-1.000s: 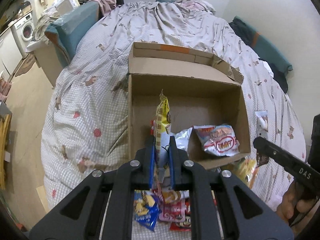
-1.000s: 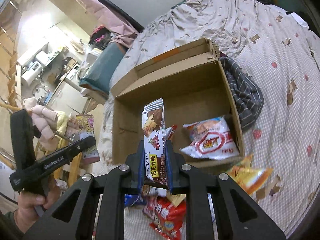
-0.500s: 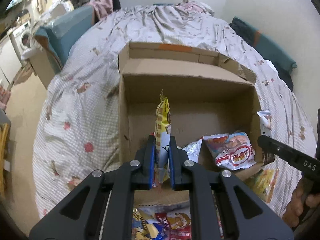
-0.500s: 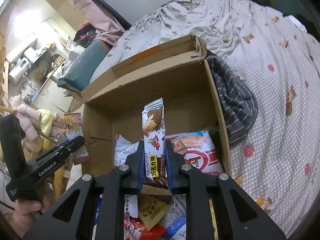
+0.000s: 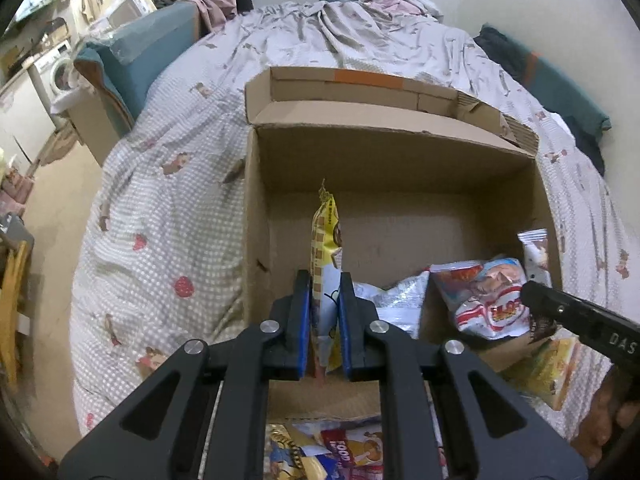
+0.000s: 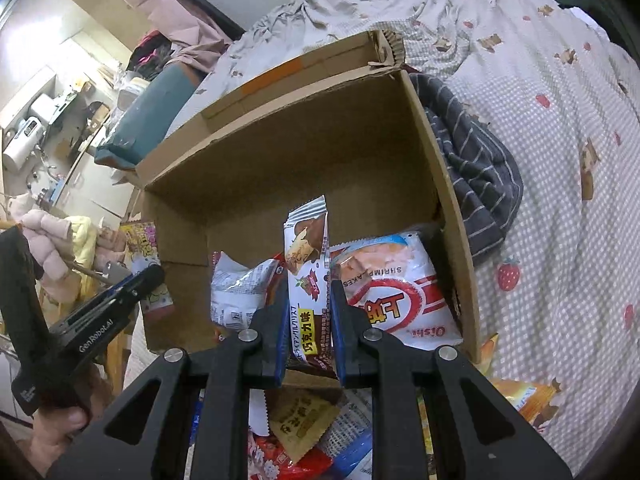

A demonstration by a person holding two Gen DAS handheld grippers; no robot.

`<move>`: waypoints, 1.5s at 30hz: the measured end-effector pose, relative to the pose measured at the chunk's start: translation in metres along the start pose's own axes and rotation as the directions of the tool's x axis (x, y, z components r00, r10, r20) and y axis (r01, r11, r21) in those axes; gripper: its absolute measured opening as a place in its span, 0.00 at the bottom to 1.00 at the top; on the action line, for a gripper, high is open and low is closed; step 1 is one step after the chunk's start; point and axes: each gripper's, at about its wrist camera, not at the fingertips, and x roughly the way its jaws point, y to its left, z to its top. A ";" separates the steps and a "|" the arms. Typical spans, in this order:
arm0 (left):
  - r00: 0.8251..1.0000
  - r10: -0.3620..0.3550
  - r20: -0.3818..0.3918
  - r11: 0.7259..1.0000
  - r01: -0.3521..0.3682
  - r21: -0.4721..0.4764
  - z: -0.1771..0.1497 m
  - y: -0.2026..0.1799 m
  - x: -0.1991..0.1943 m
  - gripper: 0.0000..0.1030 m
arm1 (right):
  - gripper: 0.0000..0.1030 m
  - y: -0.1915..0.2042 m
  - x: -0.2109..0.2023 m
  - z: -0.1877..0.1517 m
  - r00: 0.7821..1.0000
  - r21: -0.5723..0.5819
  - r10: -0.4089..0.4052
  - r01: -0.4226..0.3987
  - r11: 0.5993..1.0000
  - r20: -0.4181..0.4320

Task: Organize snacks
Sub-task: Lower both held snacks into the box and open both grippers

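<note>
Snacks: two are in hand, a few already in the cardboard box (image 5: 256, 208) on the bed (image 5: 168, 200), the rest loose on the bed in front of the box's near wall. Left tool (image 5: 325, 320) is pinching a yellow packet (image 5: 325, 232) by its lower part, packet standing upright over the left half of the box. Right tool (image 6: 309, 320) is pinching a brown-and-white chocolate bar wrapper (image 6: 306, 248) low down, upright over the near right part of the box, just above the white shrimp-chip bag (image 6: 394, 280) and a silver-white bag (image 6: 236, 292) lying inside. Handling, my read: all light foil or plastic packs, soft and crinkly, slick surface. The yellow packet stays straight from a low pinch, so it has some stiffness; the puffed bags will squash and the chips inside can crack if clamped across the belly. Best hold is the flat sealed seam or a corner, as now. Slim packs may twist in the pads. Box floor at the left and back looks bare, so there's room to drop both. Remaining pile (image 6: 304, 432) under the tools is overlapped; take top packs by their edges.
</note>
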 end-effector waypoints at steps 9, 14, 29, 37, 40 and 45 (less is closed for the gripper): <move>0.999 -0.043 -0.014 0.999 0.043 -0.012 0.000 0.001 -0.001 0.24 | 0.19 -0.010 0.005 0.002 0.999 0.057 0.045 -0.044 0.997 -0.015; 0.998 -0.055 0.032 0.997 0.057 -0.055 -0.003 0.003 -0.015 0.73 | 0.23 -0.004 -0.006 0.006 0.999 0.048 0.031 -0.033 0.998 0.045; 0.993 -0.065 0.099 0.996 0.071 -0.058 -0.004 0.012 -0.037 0.78 | 0.95 -0.001 -0.039 0.004 0.990 0.017 0.043 -0.045 0.999 0.132; 0.993 -0.044 0.113 0.997 0.052 -0.065 -0.011 0.022 -0.064 0.78 | 0.95 -0.006 -0.078 -0.008 0.983 0.057 0.078 -0.089 0.994 0.168; 0.991 -0.041 0.127 0.998 0.048 -0.050 -0.020 0.023 -0.073 0.78 | 0.95 -0.009 -0.091 -0.017 0.980 0.053 0.074 -0.085 0.995 0.183; 0.993 -0.101 0.066 0.994 0.103 -0.034 -0.036 0.024 -0.075 0.78 | 0.95 -0.023 -0.101 -0.036 0.985 0.114 0.038 -0.058 0.992 0.171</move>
